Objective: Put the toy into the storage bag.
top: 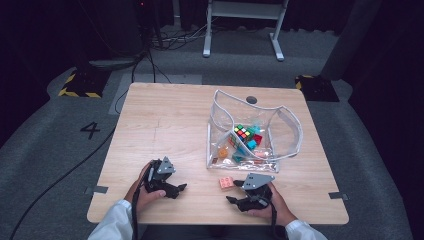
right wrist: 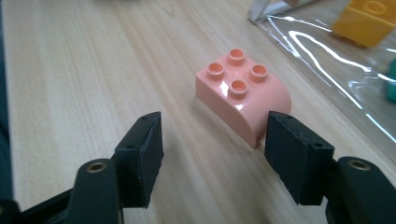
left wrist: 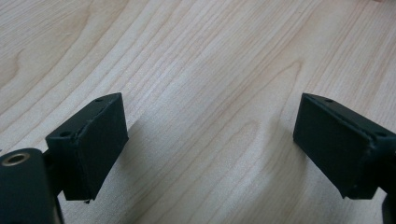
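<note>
A salmon-pink toy brick [top: 226, 183] [right wrist: 243, 95] with four studs and one rounded edge lies on the wooden table [top: 165, 125], just in front of a clear plastic pouch [top: 250, 132]. My right gripper [top: 239, 192] [right wrist: 214, 156] is open, its jaws just short of the brick, which sits slightly right of their midline. My left gripper [top: 181, 190] [left wrist: 210, 144] is open over bare wood near the front left. Inside the pouch lie a colour-tiled puzzle cube [top: 243, 132], teal pieces and an orange piece [top: 222, 152]; an orange brick [right wrist: 369, 18] shows through the plastic.
The pouch stands open at the right middle of the table, with a dark round hole [top: 251, 99] in the tabletop behind it. Beyond the table are grey floor, cables and a white desk frame [top: 245, 25].
</note>
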Motion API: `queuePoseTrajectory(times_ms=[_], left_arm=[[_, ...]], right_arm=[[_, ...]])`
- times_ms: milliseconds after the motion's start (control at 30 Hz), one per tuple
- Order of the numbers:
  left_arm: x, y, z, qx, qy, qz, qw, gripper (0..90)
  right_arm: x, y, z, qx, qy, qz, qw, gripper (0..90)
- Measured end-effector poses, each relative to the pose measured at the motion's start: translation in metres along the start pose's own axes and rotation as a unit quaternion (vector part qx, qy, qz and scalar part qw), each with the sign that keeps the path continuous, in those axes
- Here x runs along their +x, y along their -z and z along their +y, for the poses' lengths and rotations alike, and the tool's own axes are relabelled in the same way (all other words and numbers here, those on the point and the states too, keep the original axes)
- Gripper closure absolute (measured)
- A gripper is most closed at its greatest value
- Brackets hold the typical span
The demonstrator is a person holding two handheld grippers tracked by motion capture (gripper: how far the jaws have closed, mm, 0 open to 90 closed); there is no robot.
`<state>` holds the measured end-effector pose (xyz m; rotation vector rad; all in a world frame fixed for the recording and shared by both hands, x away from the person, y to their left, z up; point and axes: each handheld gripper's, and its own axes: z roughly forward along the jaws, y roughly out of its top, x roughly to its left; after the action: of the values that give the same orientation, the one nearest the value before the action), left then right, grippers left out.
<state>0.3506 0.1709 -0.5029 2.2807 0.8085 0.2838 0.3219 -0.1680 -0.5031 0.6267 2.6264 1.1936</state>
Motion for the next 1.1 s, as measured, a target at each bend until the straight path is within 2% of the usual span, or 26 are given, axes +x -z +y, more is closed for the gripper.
queuePoseTrajectory(times_ms=[33, 233, 300, 333, 400, 433, 500, 533, 567, 800, 867, 933, 1000, 1100], left_arm=[[0.000, 0.000, 0.000, 0.000, 0.000, 0.000, 1.0000, 10.1], [0.000, 0.000, 0.000, 0.001, -0.001, 0.000, 1.0000, 10.2], [0.000, 0.000, 0.000, 0.001, -0.001, 0.000, 1.0000, 10.2], [0.000, 0.000, 0.000, 0.000, -0.001, 0.000, 1.0000, 10.2], [0.000, 0.000, 0.000, 0.001, 0.000, 0.000, 1.0000, 10.2], [0.000, 0.000, 0.000, 0.000, 0.002, -0.002, 1.0000, 10.1], [0.000, 0.000, 0.000, 0.000, 0.003, -0.002, 1.0000, 10.2], [0.000, 0.000, 0.000, 0.000, 0.003, -0.002, 1.0000, 10.2], [0.000, 0.000, 0.000, 0.000, 0.002, -0.002, 1.0000, 10.1], [0.000, 0.000, 0.000, 0.000, 0.003, -0.002, 1.0000, 10.1], [0.000, 0.000, 0.000, 0.000, 0.003, -0.002, 1.0000, 10.1], [0.000, 0.000, 0.000, 0.000, 0.003, -0.002, 1.0000, 10.1], [0.000, 0.000, 0.000, 0.000, 0.003, -0.002, 1.0000, 10.1], [0.000, 0.000, 0.000, 0.000, 0.003, -0.002, 1.0000, 10.1]], right_arm=[[0.003, 0.000, 0.000, 0.005, -0.007, 0.003, 1.0000, 37.2], [0.012, -0.002, 0.001, -0.003, 0.028, 0.019, 0.9994, 37.2], [0.013, -0.002, 0.001, -0.003, 0.028, 0.021, 0.9994, 35.8], [0.012, -0.003, 0.002, -0.004, 0.022, 0.021, 0.9995, 32.1], [0.009, -0.003, 0.002, 0.001, 0.014, 0.011, 0.9998, 30.6], [0.008, -0.004, 0.003, 0.007, 0.000, 0.007, 1.0000, 29.4], [0.002, -0.007, 0.005, 0.004, 0.011, 0.003, 0.9999, 27.4], [0.002, -0.008, 0.006, 0.008, -0.005, 0.005, 0.9999, 26.6], [-0.002, -0.010, 0.008, 0.002, 0.011, 0.005, 0.9999, 25.4], [-0.012, -0.023, 0.019, 0.007, 0.009, 0.005, 0.9999, 20.7], [-0.011, -0.025, 0.021, 0.009, 0.011, 0.006, 0.9999, 23.7], [-0.008, -0.028, 0.024, -0.003, 0.026, -0.002, 0.9997, 28.8], [-0.005, -0.030, 0.025, -0.007, 0.035, 0.003, 0.9994, 33.2], [-0.005, -0.028, 0.024, -0.009, 0.026, 0.014, 0.9995, 40.5]])
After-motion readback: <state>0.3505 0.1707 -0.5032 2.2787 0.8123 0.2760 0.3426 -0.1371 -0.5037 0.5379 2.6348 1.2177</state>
